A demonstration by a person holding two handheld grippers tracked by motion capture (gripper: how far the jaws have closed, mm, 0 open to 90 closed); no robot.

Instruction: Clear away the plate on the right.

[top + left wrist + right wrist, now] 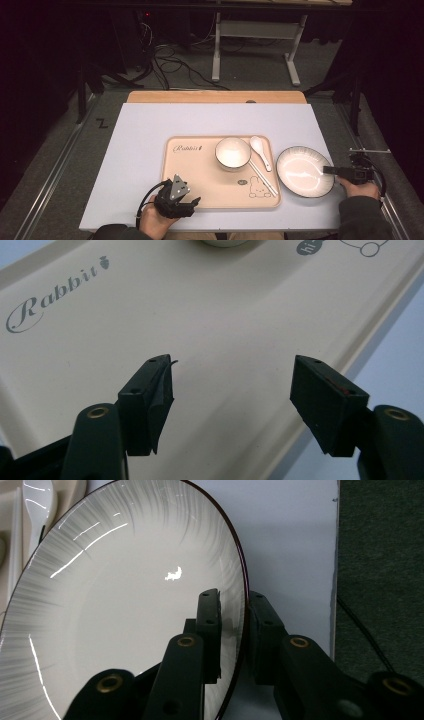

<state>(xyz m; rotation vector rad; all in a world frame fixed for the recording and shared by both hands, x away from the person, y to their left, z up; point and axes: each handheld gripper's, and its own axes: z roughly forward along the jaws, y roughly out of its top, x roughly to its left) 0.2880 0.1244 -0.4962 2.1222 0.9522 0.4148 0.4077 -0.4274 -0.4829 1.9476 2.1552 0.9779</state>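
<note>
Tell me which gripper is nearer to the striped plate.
Right. The right gripper straddles the plate's right rim, one jaw inside and one outside. The left gripper sits over the tray's near left corner, with the tray's width between it and the plate.

A beige tray [200, 192] printed with a rabbit sits on the pale table [135, 150]. On it stand a small white bowl [232, 153], a white spoon [260, 151] just beside the bowl, and a pair of chopsticks [263, 179]. Cables [175, 62] lie on the grey floor [250, 75] beyond, near a white metal stand [255, 30].
</note>
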